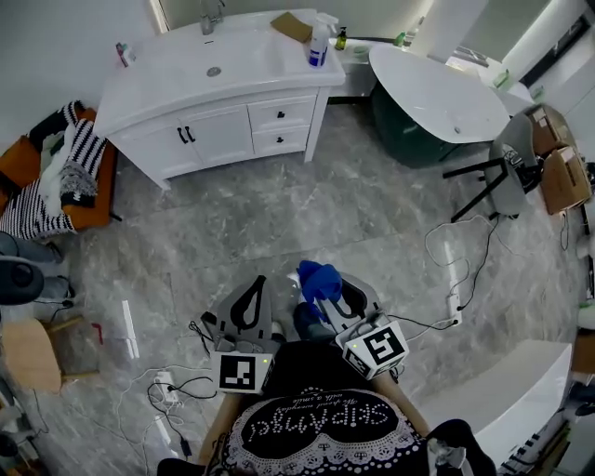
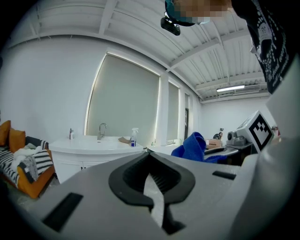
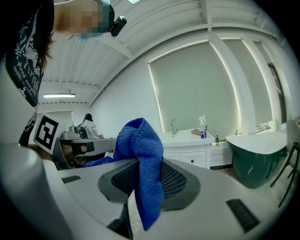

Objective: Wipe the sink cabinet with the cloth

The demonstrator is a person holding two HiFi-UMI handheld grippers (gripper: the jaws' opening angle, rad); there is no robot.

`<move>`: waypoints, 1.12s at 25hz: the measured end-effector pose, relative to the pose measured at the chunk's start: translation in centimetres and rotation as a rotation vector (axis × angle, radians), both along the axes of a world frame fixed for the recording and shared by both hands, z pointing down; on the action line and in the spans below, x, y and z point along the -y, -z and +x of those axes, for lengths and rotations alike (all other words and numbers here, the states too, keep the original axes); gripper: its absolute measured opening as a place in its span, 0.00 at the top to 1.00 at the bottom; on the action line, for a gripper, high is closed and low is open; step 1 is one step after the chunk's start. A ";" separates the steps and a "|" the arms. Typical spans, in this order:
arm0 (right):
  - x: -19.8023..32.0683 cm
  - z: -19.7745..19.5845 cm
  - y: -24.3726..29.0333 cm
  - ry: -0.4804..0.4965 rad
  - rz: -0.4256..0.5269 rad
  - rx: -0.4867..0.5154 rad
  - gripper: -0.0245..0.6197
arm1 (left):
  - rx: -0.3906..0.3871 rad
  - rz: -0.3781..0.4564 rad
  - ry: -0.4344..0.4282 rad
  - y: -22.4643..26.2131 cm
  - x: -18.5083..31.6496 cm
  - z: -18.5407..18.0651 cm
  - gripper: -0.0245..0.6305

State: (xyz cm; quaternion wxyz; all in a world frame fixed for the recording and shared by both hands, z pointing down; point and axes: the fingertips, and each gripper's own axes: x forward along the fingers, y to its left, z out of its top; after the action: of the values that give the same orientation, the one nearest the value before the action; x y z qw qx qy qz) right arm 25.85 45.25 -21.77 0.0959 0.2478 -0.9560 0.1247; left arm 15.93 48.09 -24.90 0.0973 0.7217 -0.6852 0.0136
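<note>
The person wears a black top [image 1: 316, 432] printed with pale lettering and edged with a scalloped, lace-like white pattern. The left gripper [image 1: 253, 286] and the right gripper [image 1: 325, 290] share one build: smooth light-grey shells that taper forward, black ribbed pads set into the inner faces of the jaws, and small dark rectangular slots in the shell. At the rear of each sits a marker cube [image 1: 240, 371] with black-and-white square patterns on its faces.

Spray bottle [image 1: 319, 45] upright beside a brown pad [image 1: 291, 26]. Small green bottle [image 1: 341, 39] near bathtub [image 1: 429, 91], white inside, dark green outside. Striped clothes [image 1: 84, 149] heaped on orange chair [image 1: 93, 214]. Cardboard boxes [image 1: 563, 177] far right. Cables [image 1: 444, 244] and power strip [image 1: 167, 390] on grey floor [image 1: 307, 218].
</note>
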 end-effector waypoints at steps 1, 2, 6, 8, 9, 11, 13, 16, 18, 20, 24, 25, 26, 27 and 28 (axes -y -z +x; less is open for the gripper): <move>0.7 0.2 0.1 0.003 0.001 0.002 0.78 | -0.003 0.000 0.006 0.1 0.6 0.1 0.96; 1.3 0.3 0.2 0.007 0.004 0.005 0.78 | -0.005 0.000 0.010 0.1 1.2 0.3 0.96; 3.6 1.1 0.2 0.017 0.005 0.004 0.78 | 0.015 0.009 0.021 0.1 3.4 0.8 0.96; 4.5 1.7 0.2 0.018 0.003 0.004 0.78 | 0.023 0.009 0.026 0.1 4.3 1.2 0.96; 4.9 2.0 0.3 0.018 0.005 0.004 0.78 | 0.024 0.007 0.030 0.1 4.7 1.3 0.96; 5.6 2.7 0.5 0.014 0.015 0.001 0.78 | 0.024 0.007 0.038 0.2 5.4 1.5 0.96; 6.3 3.7 0.4 0.007 0.018 0.002 0.78 | 0.034 0.010 0.045 0.4 6.0 1.8 0.96; 7.3 5.2 -0.1 -0.009 0.002 0.010 0.78 | 0.048 0.019 0.059 0.6 6.7 2.2 0.96; 7.9 5.8 -0.6 -0.020 -0.009 0.016 0.78 | 0.051 0.020 0.065 0.5 7.0 2.3 0.96; 8.1 6.2 -0.9 -0.026 -0.018 0.021 0.78 | 0.052 0.017 0.068 0.4 7.1 2.5 0.96; 8.4 6.4 -1.2 -0.032 -0.027 0.023 0.78 | 0.054 0.000 0.061 -0.2 7.2 2.8 0.96; 8.6 6.3 -1.3 -0.034 -0.031 0.023 0.78 | 0.050 -0.002 0.060 -0.3 7.4 2.7 0.96; 8.7 6.2 -1.5 -0.035 -0.037 0.021 0.78 | 0.046 -0.003 0.059 -0.4 7.6 2.6 0.96; 8.9 6.0 -1.7 -0.034 -0.043 0.017 0.78 | 0.043 -0.005 0.058 -0.5 7.8 2.5 0.96; 9.0 5.7 -2.0 -0.033 -0.049 0.013 0.78 | 0.042 -0.008 0.054 -0.7 8.1 2.4 0.96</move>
State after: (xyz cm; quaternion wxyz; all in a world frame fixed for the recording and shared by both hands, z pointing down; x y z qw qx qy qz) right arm 31.59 36.22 -19.82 0.0937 0.2603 -0.9490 0.1511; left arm 18.34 40.00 -24.24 0.0863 0.7020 -0.7064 0.0288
